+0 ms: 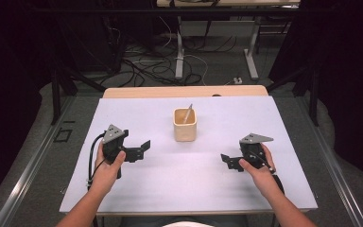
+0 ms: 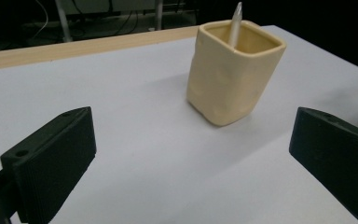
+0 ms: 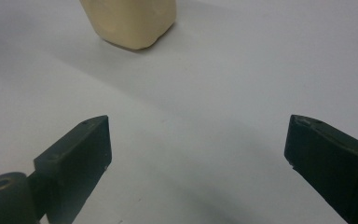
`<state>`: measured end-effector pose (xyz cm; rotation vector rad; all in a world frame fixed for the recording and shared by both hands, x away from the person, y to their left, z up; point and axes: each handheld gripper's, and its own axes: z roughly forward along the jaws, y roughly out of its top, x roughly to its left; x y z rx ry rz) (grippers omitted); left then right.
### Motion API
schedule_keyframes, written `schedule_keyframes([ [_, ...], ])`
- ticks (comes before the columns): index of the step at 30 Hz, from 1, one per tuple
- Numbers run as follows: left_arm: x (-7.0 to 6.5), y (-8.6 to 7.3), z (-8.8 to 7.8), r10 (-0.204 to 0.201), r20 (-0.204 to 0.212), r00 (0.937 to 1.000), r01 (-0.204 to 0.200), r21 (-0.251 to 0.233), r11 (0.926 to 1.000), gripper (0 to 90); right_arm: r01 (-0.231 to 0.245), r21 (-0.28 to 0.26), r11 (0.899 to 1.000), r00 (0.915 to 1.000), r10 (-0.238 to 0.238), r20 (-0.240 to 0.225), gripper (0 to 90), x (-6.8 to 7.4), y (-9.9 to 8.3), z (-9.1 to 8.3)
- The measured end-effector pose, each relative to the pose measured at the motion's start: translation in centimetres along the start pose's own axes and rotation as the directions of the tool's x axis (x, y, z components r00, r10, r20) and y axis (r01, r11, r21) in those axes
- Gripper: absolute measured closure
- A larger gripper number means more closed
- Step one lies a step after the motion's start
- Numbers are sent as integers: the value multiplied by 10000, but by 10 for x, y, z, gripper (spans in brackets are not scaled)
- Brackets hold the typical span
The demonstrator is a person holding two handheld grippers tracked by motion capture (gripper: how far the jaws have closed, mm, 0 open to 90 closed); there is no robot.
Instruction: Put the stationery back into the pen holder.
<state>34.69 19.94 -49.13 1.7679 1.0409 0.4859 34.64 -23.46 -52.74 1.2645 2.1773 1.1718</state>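
2 grippers rest low over the white table (image 1: 137,189), each in one of the person's hands, and neither holds anything. The left gripper (image 1: 142,149) has its jaws spread wide with bare table between them; the right gripper (image 1: 227,161) is equally wide apart, again with nothing but table surface inside the gap. The cream square cup (image 1: 185,125) stands upright near the table's middle, between the 2 grippers and somewhat beyond them, well apart from both. 1 slim pale stick (image 1: 188,113), possibly a pen or a straw, leans inside it with its top above the rim; its exact kind cannot be told. In the left gripper view the cup (image 2: 233,74) sits ahead and right of centre, clear of both jaws. By my judgement the work stands at the approach stage, or at rest beside the cup, with no contact made. The next move would call for 1 gripper to advance on the cup or the stick, line up squarely, and close gently, since the tall cup could tip.
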Motion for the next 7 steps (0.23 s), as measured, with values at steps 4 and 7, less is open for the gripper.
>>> schedule_keyframes([
  [4, 3, -8, -2, -142, -127, 9998, 142, -16, 9999, 3, -16, -12, 10000, 10000, 16, -10, 72, 0, 0, 0],
  [7, 5, -10, -2, -136, -155, 9998, 137, 8, 9999, 3, -15, -41, 10000, 10000, 15, -26, 72, -1, 0, 0],
])
